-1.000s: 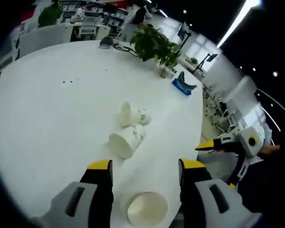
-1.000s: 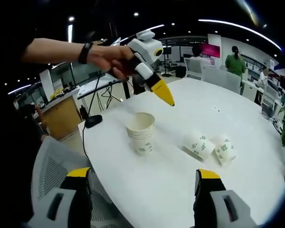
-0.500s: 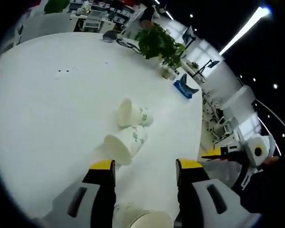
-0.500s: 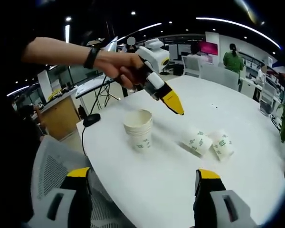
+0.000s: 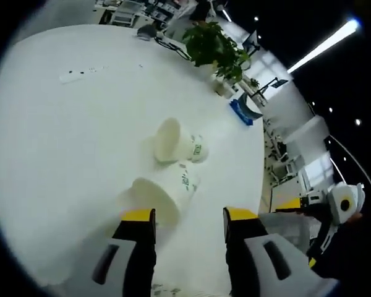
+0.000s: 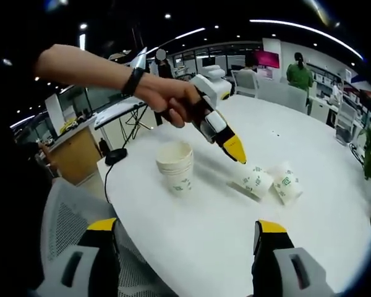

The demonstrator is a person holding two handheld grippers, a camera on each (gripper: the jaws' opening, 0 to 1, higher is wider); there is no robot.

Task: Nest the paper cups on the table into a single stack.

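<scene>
Nearest tipped cup (image 5: 162, 193): light, thin-walled, likely crushable; I'd grip gently at the rim. Left gripper (image 5: 187, 220) jaws spread, right gripper (image 6: 187, 234) likewise.

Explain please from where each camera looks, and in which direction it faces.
Left gripper view: rides on the left claw, looking down over the white table at two lying cups; its own open jaws show.
Right gripper view: rides on the right claw, facing the upright cup stack; the person's hand holds the left claw there.
Shared: table, lying cups.
</scene>
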